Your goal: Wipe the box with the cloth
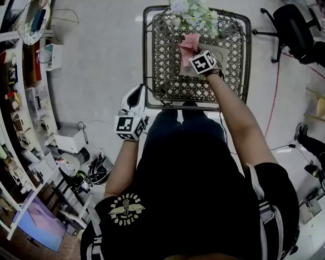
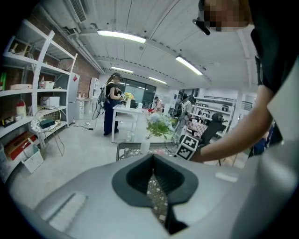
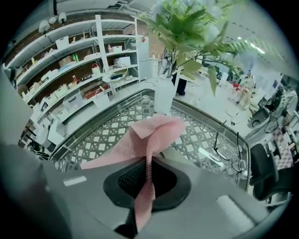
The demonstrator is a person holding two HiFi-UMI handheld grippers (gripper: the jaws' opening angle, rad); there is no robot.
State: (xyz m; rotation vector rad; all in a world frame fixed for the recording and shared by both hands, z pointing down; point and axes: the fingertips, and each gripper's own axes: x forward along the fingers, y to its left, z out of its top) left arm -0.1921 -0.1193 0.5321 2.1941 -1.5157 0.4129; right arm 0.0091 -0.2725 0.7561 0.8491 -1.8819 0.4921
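Observation:
A pink cloth (image 1: 188, 44) hangs bunched in my right gripper (image 1: 199, 57), which is shut on it over the far part of the lattice-top table (image 1: 167, 76). In the right gripper view the cloth (image 3: 149, 135) is pinched between the dark pads and fans out ahead of the right gripper (image 3: 148, 164). A flat grey-tan box (image 1: 224, 57) lies on the table just under and right of that gripper. My left gripper (image 1: 136, 94) is off the table's near left corner, over the floor, shut and empty (image 2: 152, 170).
A potted plant (image 1: 195, 12) in a white vase (image 3: 164, 95) stands at the table's far edge. Glasses (image 3: 229, 149) lie on the lattice to the right. Shelves (image 1: 20, 101) line the left wall, and an office chair (image 1: 294, 28) stands far right.

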